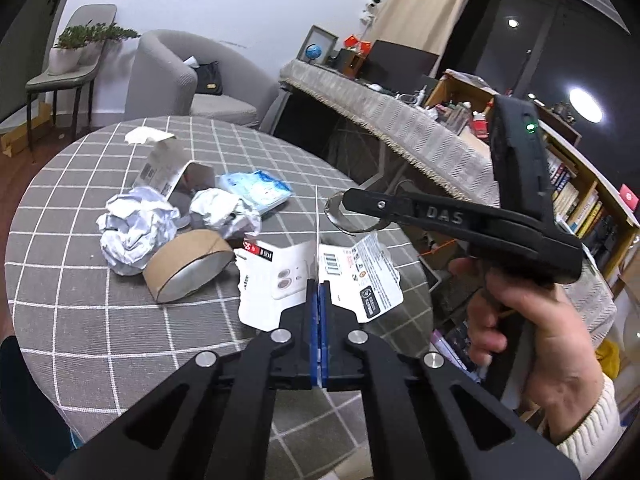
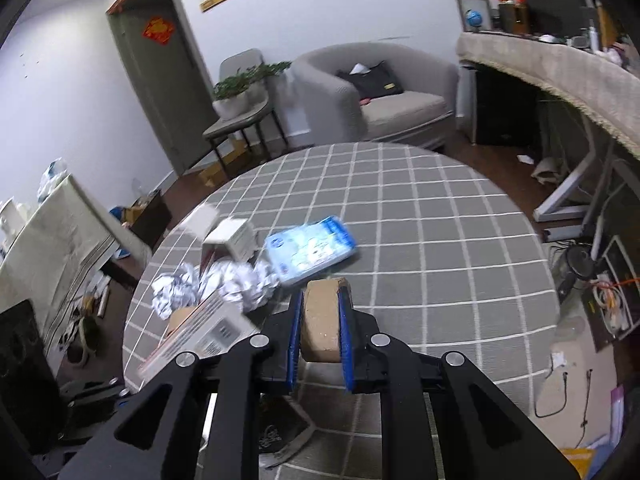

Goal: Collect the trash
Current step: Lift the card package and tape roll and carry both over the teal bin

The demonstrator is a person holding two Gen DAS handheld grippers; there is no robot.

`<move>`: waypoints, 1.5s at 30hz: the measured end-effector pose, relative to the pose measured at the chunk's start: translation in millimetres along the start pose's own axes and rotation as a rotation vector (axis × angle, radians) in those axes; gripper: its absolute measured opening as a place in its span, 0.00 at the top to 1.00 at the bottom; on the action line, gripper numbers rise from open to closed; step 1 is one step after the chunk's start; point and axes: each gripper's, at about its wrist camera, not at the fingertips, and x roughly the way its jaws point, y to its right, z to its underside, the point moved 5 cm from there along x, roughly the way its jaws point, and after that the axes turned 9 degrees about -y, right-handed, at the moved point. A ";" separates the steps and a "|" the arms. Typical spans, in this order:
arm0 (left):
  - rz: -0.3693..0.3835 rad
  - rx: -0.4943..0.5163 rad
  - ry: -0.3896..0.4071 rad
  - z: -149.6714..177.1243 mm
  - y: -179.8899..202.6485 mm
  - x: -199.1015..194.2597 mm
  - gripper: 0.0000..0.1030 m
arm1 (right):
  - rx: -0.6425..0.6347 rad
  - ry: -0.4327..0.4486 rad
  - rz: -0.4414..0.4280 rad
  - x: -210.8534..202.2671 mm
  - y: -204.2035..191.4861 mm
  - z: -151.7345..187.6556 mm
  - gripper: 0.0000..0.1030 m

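My left gripper (image 1: 319, 292) is shut on a white printed card package (image 1: 280, 280), held above the round table (image 1: 100, 340). My right gripper (image 2: 320, 312) is shut on a small cardboard tape ring (image 2: 320, 328); in the left wrist view the ring (image 1: 340, 216) shows at its tip (image 1: 352, 208), held above the table's right side. On the table lie two crumpled paper balls (image 1: 136, 228), a larger cardboard tape roll (image 1: 188, 264), an open white carton (image 1: 168, 168), a blue tissue pack (image 1: 256, 188) and a white tissue (image 1: 144, 135).
A grey armchair (image 1: 188, 76) and a chair with a plant (image 1: 76, 52) stand beyond the table. A long cloth-covered desk (image 1: 400, 124) and a bookshelf (image 1: 580, 200) stand to the right. Cables and clutter (image 2: 600, 292) lie on the floor at the right.
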 end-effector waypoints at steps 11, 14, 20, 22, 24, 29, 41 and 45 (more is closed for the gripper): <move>0.001 0.024 0.052 8.6 9.9 -38.7 0.99 | 0.015 0.028 0.015 -8.5 -9.8 9.5 0.84; -0.024 0.028 0.078 12.0 9.0 -56.1 0.99 | 0.012 0.038 -0.001 -10.6 -18.2 11.9 0.84; -0.109 0.027 0.124 21.1 -5.9 -90.7 0.99 | -0.032 0.043 -0.025 -8.8 -50.7 22.0 0.84; -0.145 0.024 0.134 24.4 -13.8 -100.6 0.99 | -0.052 0.050 -0.042 -9.6 -63.0 23.9 0.84; -0.184 0.021 0.140 28.5 -23.5 -109.6 0.99 | -0.083 0.054 -0.064 -8.3 -82.0 25.7 0.84; -0.264 -0.021 0.149 39.3 -56.8 -133.7 0.99 | -0.176 0.055 -0.091 0.4 -122.3 31.4 0.84; -0.448 -0.159 0.094 73.6 -162.7 -168.8 0.99 | -0.296 0.043 -0.194 33.2 -214.4 36.4 0.84; -0.477 -0.199 0.063 85.2 -189.6 -174.4 0.98 | -0.333 0.023 -0.224 46.3 -245.8 42.3 0.84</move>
